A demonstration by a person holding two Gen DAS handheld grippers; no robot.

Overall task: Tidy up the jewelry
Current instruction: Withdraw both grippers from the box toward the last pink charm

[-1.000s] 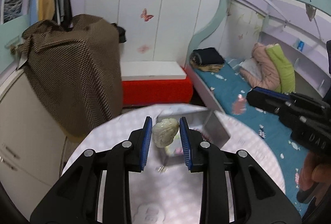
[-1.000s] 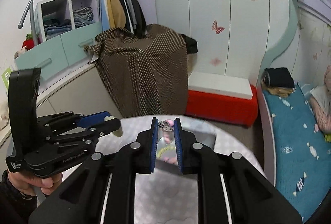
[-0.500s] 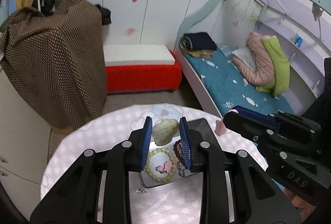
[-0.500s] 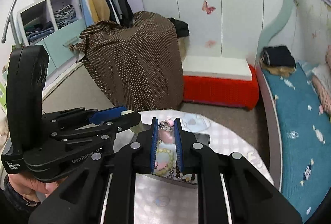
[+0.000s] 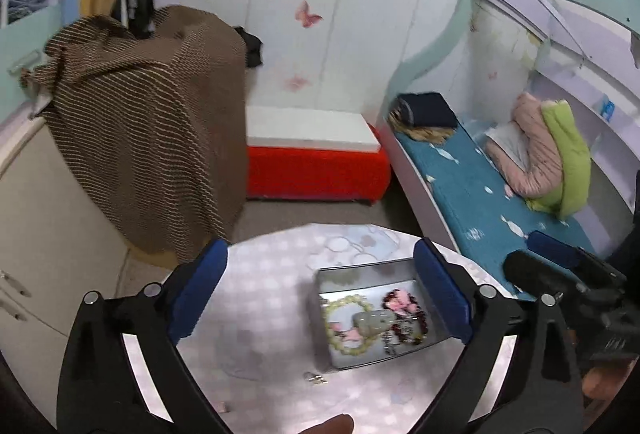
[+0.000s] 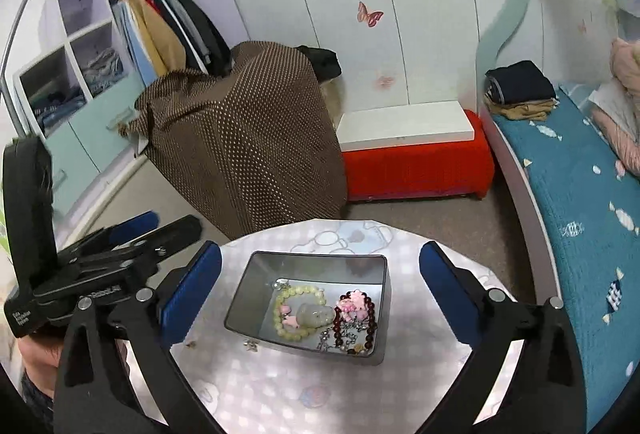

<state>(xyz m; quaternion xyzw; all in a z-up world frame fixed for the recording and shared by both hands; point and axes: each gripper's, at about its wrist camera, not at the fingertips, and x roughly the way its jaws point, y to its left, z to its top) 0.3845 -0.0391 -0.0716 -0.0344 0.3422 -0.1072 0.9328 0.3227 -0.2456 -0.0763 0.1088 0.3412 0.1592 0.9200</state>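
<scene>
Jewelry (image 6: 320,318) lies in the tin (image 6: 240,298) between and below both claws' fingers. The left claw (image 5: 320,290) and right claw (image 6: 320,286) gape wide, holding nothing.

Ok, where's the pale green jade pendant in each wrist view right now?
Left wrist: pale green jade pendant lies in the grey metal tin, lower centre-right, on the yellow-green bead bracelet.
Right wrist: pendant lower centre, same tin.
Shared landmark: red bench.

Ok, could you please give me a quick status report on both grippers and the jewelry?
Left gripper open, empty. Right gripper open, empty. Jade pendant in tin with bracelets. Small earring loose on table.
</scene>
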